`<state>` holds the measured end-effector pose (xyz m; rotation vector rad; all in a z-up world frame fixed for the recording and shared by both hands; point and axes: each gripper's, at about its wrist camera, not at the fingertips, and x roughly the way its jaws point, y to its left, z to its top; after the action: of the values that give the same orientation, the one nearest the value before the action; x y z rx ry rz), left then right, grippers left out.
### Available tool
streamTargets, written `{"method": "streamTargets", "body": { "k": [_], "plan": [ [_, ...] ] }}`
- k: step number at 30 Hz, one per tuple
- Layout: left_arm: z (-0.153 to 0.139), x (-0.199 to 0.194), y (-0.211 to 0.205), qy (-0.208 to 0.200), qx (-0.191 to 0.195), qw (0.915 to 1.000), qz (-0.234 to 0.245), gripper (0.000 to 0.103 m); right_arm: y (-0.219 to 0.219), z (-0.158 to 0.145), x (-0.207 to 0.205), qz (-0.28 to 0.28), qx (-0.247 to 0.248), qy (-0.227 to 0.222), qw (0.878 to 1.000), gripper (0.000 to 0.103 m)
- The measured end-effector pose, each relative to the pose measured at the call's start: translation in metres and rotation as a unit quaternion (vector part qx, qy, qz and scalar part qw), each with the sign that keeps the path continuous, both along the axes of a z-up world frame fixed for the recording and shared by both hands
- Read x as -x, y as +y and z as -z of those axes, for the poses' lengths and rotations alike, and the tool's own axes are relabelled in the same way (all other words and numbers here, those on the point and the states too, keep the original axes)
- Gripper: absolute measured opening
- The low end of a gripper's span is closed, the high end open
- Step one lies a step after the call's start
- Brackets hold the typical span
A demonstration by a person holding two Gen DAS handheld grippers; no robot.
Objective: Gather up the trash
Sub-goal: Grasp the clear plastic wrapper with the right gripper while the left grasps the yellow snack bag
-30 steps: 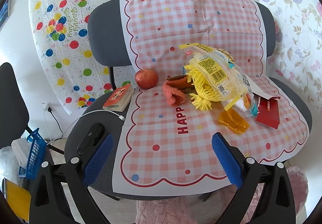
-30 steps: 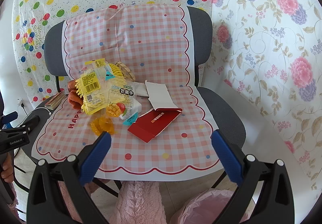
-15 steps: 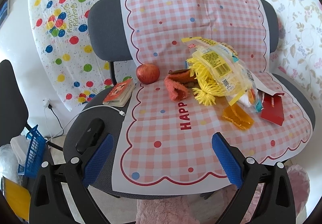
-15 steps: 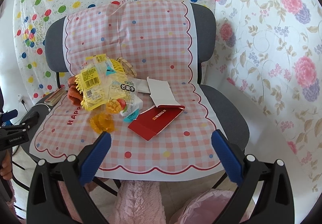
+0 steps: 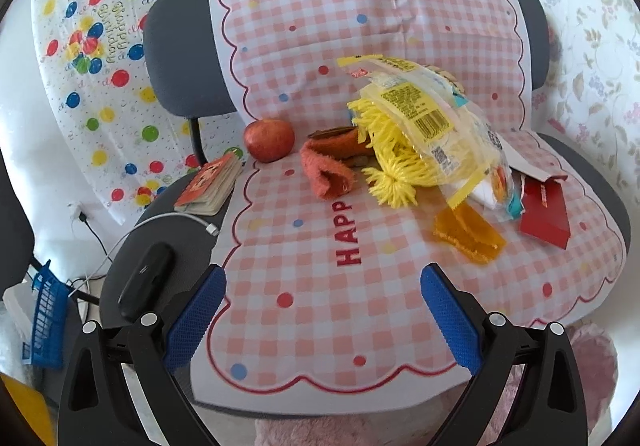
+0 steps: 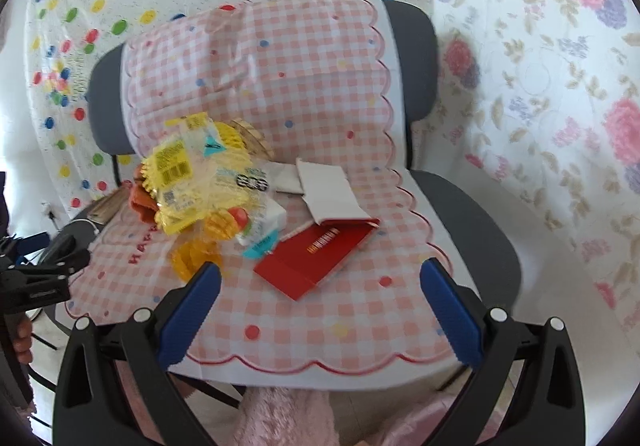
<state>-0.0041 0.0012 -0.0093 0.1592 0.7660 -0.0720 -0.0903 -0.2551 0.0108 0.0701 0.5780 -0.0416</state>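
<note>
A pile of trash lies on a chair seat covered by a pink checked sheet (image 5: 320, 306): a yellow clear snack wrapper (image 5: 424, 117) (image 6: 176, 173), a mango snack packet (image 6: 256, 221), an orange wrapper (image 5: 468, 234) (image 6: 192, 258), and a torn red paper box (image 5: 546, 213) (image 6: 320, 258). My left gripper (image 5: 322, 282) is open in front of the seat's near edge, empty. My right gripper (image 6: 320, 280) is open too, hovering low in front of the red box, with nothing between its fingers.
A red apple (image 5: 269, 139), an orange cloth (image 5: 328, 173) and yellow stringy toy (image 5: 394, 165) sit by the wrappers. A small book (image 5: 210, 185), white cable (image 5: 160, 221) and black case (image 5: 146, 282) lie on the bare seat at left. A pink bag (image 6: 400, 426) is below.
Both grippers have come closer to the chair; the seat and trash fill more of each view. The right view has shifted left and down toward the red box. Nothing was gripped.
</note>
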Motion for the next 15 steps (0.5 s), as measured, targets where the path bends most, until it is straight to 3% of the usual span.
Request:
{"method": "streamTargets", "body": {
  "k": [4,8,10,15],
  "plan": [
    [0.002,-0.012,0.001,-0.007,0.020,0.9998,-0.004,0.096,0.019,0.012,-0.017,-0.016,0.040,0.014,0.999,0.097],
    [0.006,-0.023,0.004,-0.014,0.012,0.9996,-0.023,0.096,0.042,0.032,-0.034,-0.030,0.078,0.038,0.996,0.097],
    [0.009,-0.028,0.005,-0.009,0.004,0.9995,-0.028,0.095,0.051,0.043,-0.044,-0.032,0.084,0.058,0.994,0.097],
    [0.016,-0.035,0.016,0.003,0.029,0.9992,-0.027,0.095,0.075,0.052,-0.069,-0.047,0.066,0.047,0.996,0.097]
  ]
}}
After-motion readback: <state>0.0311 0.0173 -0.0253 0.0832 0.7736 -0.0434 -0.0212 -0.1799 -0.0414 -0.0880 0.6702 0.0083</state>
